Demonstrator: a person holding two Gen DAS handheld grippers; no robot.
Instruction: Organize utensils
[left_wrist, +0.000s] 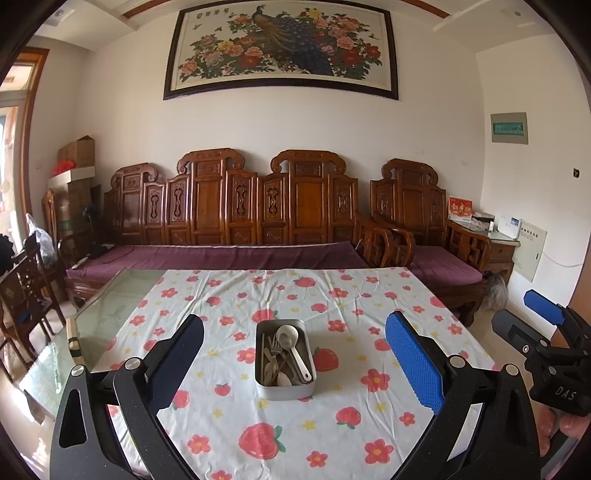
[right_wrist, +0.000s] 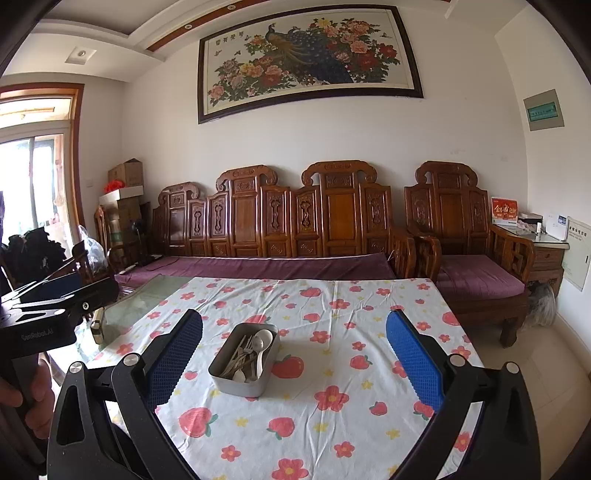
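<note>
Both grippers, left (left_wrist: 293, 363) and right (right_wrist: 293, 360), hover with fingers wide apart; the tin (left_wrist: 285, 360) of utensils (left_wrist: 286, 354) sits ahead on the surface (left_wrist: 369, 295), framed between them, untouched.

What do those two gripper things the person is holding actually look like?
Each gripper, left and right, is a black speckled frame with silver bolts and two flat fingers faced with blue dimpled rubber. White lettering shows on the bodies: "DAS" on the right, "GenRobot.AI" on the left. No cables are visible.
</note>
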